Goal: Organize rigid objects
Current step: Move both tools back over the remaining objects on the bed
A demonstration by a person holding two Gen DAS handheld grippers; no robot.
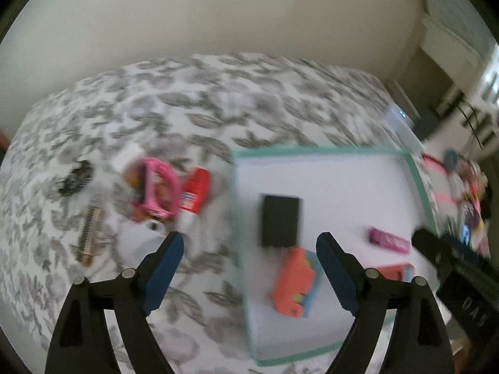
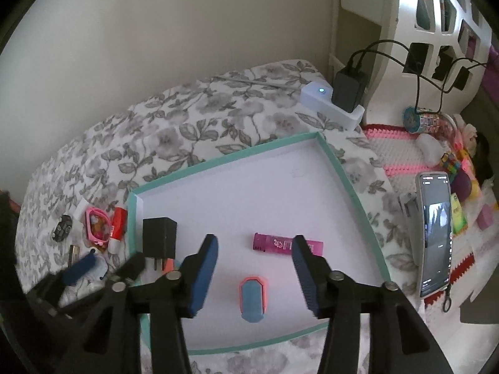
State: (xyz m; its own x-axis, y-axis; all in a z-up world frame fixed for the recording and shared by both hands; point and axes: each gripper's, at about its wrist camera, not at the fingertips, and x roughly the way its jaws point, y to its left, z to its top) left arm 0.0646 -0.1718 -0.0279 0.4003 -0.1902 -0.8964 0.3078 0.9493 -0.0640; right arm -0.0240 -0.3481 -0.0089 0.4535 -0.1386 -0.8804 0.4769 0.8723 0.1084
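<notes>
A bed spread with a grey-and-white floral cover against a plain cream wall serves as the sorting surface. The left gripper hangs with its blue-padded jaws spread wide and empty, straddling the near left edge of a shallow white cardboard tray with a mint-green rim; the view from it is blurred. The right gripper is likewise spread and empty, poised above the tray floor. Directly between its jaws lies a small orange-cased object with a blue face, and just beyond its right pad a magenta rectangular tube with printed lettering. A black plug-in charger block rests by the tray's left wall, with an orange-and-blue foam block near it, so the tray appears to be the collecting place. Outside it, well to the left, wait a pink plastic child's watch, a red-and-white glue stick, a small dark toy car and a brownish comb-like item, apparently not yet sorted. To the right stand a propped smartphone and a white charging dock with a lit indicator.
</notes>
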